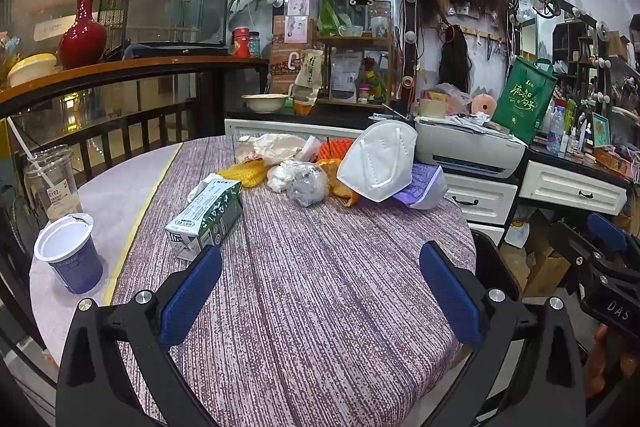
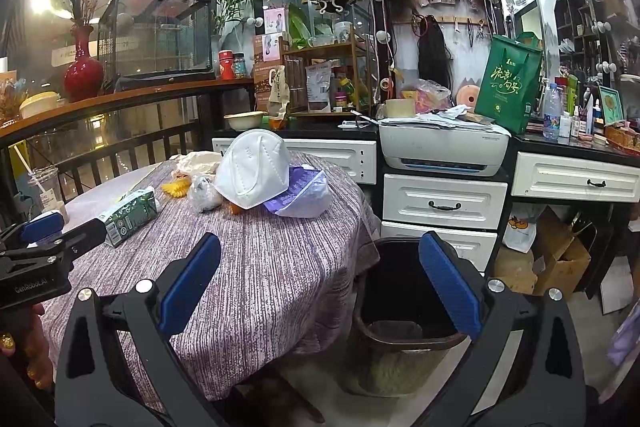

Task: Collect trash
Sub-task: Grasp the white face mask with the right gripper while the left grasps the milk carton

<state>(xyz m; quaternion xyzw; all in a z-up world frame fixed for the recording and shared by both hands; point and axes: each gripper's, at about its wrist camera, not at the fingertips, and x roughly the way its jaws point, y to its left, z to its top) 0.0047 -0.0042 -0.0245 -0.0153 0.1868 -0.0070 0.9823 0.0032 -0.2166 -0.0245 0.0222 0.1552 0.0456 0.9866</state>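
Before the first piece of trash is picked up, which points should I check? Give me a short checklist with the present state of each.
1. Left tool open and holding nothing: ok.
2. Right tool open and holding nothing: ok.
3. Trash bin next to the table, mouth uncovered: ok. It looks almost empty.
4. Milk carton free to grasp: ok. It lies on its side, apart from the pile, nearest to the left tool.
5. Face mask free to lift: ok. It rests on top of the pile.
6. What lies under the mask: cannot tell, it is partly hidden.
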